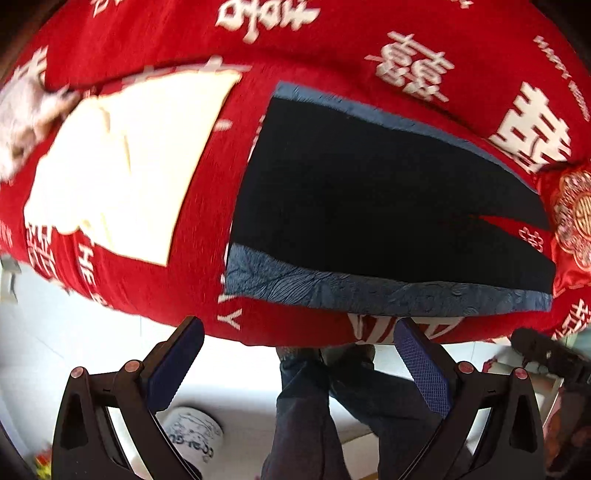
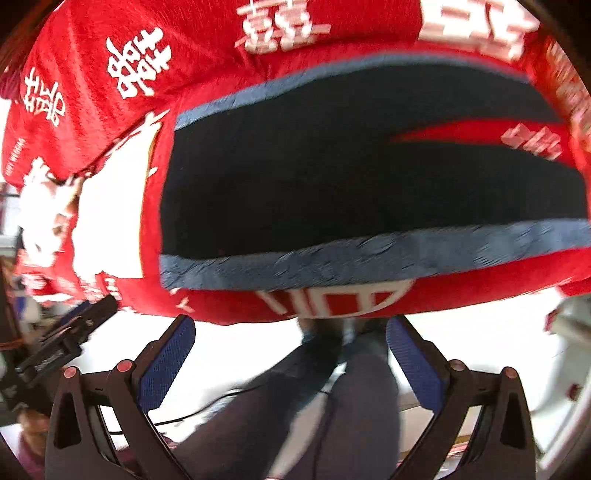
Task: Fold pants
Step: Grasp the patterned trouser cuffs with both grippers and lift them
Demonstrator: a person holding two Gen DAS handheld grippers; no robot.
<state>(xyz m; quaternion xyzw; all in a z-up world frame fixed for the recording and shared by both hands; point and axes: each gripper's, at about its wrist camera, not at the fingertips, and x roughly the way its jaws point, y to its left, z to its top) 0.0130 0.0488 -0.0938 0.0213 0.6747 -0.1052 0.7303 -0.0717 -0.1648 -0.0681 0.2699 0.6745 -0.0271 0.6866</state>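
Dark navy pants (image 1: 369, 206) with blue-grey patterned side bands lie flat on a red bedspread (image 1: 314, 48), legs spread slightly apart toward the right. They also show in the right wrist view (image 2: 351, 184). My left gripper (image 1: 299, 354) is open and empty, held above the near edge of the bed, just short of the pants' near band. My right gripper (image 2: 290, 347) is open and empty, also at the near bed edge below the pants. The other gripper shows at the right edge of the left wrist view and the left edge of the right wrist view.
A folded cream garment (image 1: 125, 166) lies left of the pants, with a pale fluffy item (image 1: 22, 122) beyond it. The bedspread (image 2: 258, 33) bears white characters. The person's legs (image 1: 332, 406) stand on a white floor. A white patterned bucket (image 1: 195, 435) sits low left.
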